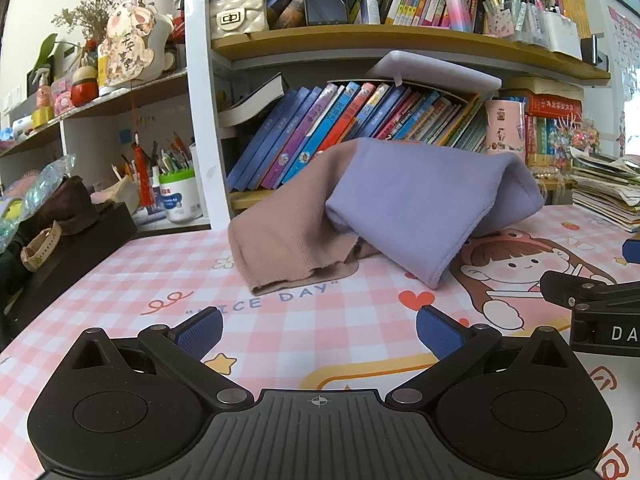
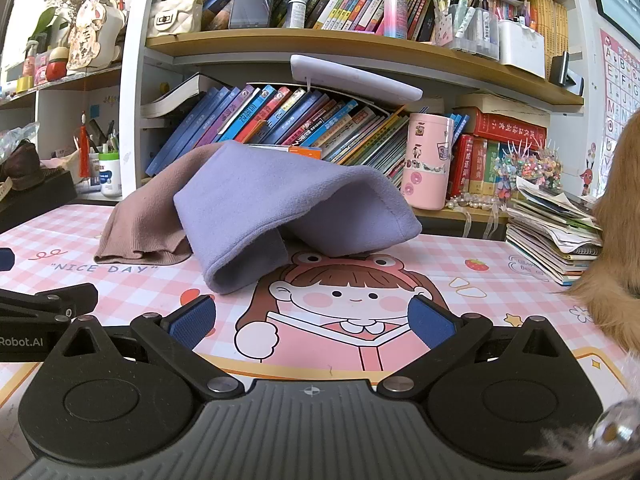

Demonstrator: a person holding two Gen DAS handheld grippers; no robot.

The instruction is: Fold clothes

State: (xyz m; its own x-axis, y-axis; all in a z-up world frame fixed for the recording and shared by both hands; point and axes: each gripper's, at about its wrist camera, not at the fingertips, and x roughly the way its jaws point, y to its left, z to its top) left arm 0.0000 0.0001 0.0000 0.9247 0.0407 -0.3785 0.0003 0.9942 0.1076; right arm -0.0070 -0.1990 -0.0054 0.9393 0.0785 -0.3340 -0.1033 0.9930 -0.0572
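- Your left gripper (image 1: 319,334) and right gripper (image 2: 312,320) both gape wide, holding nothing.
- The purple cloth (image 2: 280,204) lies heaped on the brown cloth (image 2: 148,216), on the mat (image 2: 460,256) ahead, near the books (image 2: 280,120).

A: Inspection of the left matte-black two-finger gripper (image 1: 319,330)?

B: Ribbed grey-black centre plate with a white crosshair mark, two round black housings with triangular cut-outs, silver pivot screws, and blue textured pads (image 1: 204,330) on the fingers.

A: And the right matte-black two-finger gripper (image 2: 312,322)?

B: Identical build. Seen from the left wrist camera, its black side carries white lettering, partly cut off.
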